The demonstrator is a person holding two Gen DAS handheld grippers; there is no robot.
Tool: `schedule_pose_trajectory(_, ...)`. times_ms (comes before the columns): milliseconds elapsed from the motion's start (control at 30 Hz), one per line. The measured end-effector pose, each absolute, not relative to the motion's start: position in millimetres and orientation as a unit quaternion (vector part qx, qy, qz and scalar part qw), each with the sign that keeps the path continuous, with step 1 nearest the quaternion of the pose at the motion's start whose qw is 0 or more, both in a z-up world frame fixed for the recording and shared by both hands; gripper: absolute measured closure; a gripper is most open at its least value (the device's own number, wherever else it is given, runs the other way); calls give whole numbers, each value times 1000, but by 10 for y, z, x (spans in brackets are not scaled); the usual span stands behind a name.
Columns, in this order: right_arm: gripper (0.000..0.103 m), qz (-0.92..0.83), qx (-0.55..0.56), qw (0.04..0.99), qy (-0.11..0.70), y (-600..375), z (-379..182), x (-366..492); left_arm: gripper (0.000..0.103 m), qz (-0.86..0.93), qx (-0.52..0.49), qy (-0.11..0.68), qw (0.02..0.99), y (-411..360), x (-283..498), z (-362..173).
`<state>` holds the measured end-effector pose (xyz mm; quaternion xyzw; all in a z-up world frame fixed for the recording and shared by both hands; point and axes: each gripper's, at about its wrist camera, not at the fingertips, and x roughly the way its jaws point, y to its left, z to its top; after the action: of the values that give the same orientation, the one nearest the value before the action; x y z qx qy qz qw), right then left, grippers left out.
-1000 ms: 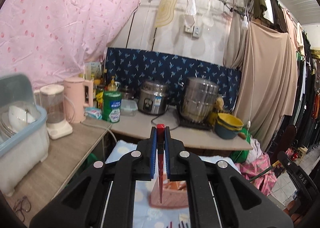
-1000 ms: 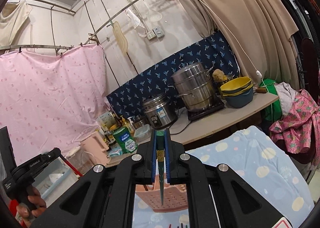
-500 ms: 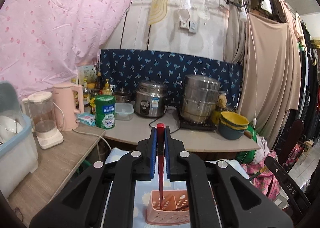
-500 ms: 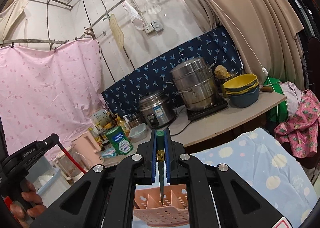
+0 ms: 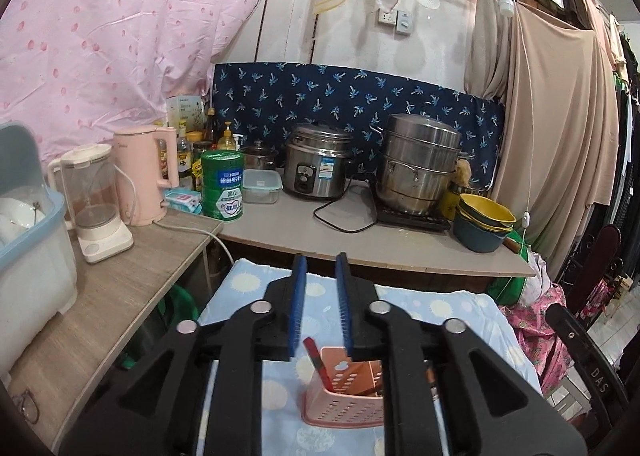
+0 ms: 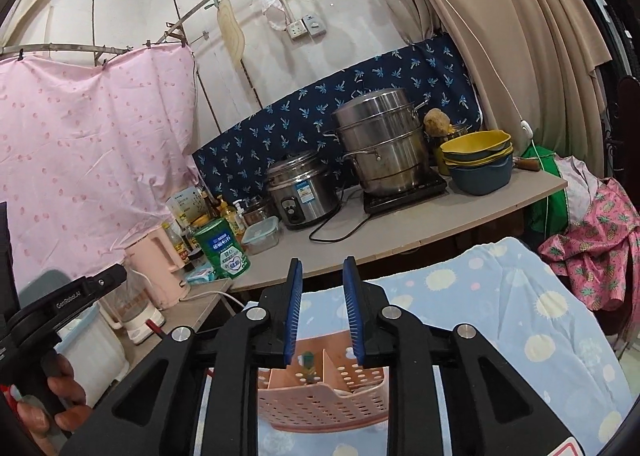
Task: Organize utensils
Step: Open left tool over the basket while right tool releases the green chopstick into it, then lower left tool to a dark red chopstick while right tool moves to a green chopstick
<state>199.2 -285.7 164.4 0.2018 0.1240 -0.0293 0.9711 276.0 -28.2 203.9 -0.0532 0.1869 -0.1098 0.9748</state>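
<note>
A pink perforated utensil holder (image 5: 344,402) stands on the blue spotted cloth (image 5: 276,388), below both grippers. My left gripper (image 5: 320,268) is open and empty above it. A red utensil (image 5: 318,364) leans in the holder's left compartment. In the right wrist view my right gripper (image 6: 320,272) is open and empty above the same holder (image 6: 320,400), and a green utensil (image 6: 307,362) stands in one of its compartments. The hand with the left gripper's handle (image 6: 60,308) shows at the left.
A counter (image 5: 360,232) behind holds a rice cooker (image 5: 316,164), a steel steamer pot (image 5: 420,168), stacked bowls (image 5: 484,222), a green tin (image 5: 222,184) and a food box. A side table (image 5: 120,280) holds a kettle, a blender and a dish bin (image 5: 28,240).
Both grippers were shut, the left on the red utensil and the right on the green one. Both have opened, and the two utensils now stand in the pink holder.
</note>
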Motion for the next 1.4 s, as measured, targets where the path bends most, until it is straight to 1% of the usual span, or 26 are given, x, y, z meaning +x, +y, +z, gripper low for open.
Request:
schedule_pose_trajectory(33, 75, -29, 202, 971, 123, -2859, 1649, 1974, 78, -106, -54, 188, 975, -262, 2744, 2031)
schedule_pose_trajectory(67, 75, -27, 203, 971, 122, -2857, 1653, 1946, 76, -106, -54, 188, 975, -245, 2729, 2023)
schedule_pose_trajectory(200, 73, -24, 208, 970, 124, -2844, 1644, 1832, 72, -105, -54, 193, 974, -159, 2624, 1990)
schedule_pose_trajectory(267, 73, -22, 212, 968, 129, -2837, 1612, 1738, 68, -105, -51, 194, 974, -122, 2539, 1958)
schedule_pose_trajectory(467, 72, -19, 226, 960, 165, -2810, 1331, 1349, 66, -107, -45, 222, 968, 1, 2243, 1674)
schedule_pose_trajectory(933, 72, -24, 222, 923, 314, -2578, 240, 450, 66, -119, -18, 351, 929, 119, 1459, 441)
schedule_pose_trajectory(1133, 72, -20, 213, 907, 363, -2399, -110, 198, 66, -131, 0, 389, 912, 58, 1159, 117)
schedule_pose_trajectory(1400, 72, -9, 176, 901, 397, -2091, -368, 22, 66, -146, 3, 427, 893, 35, 860, -202)
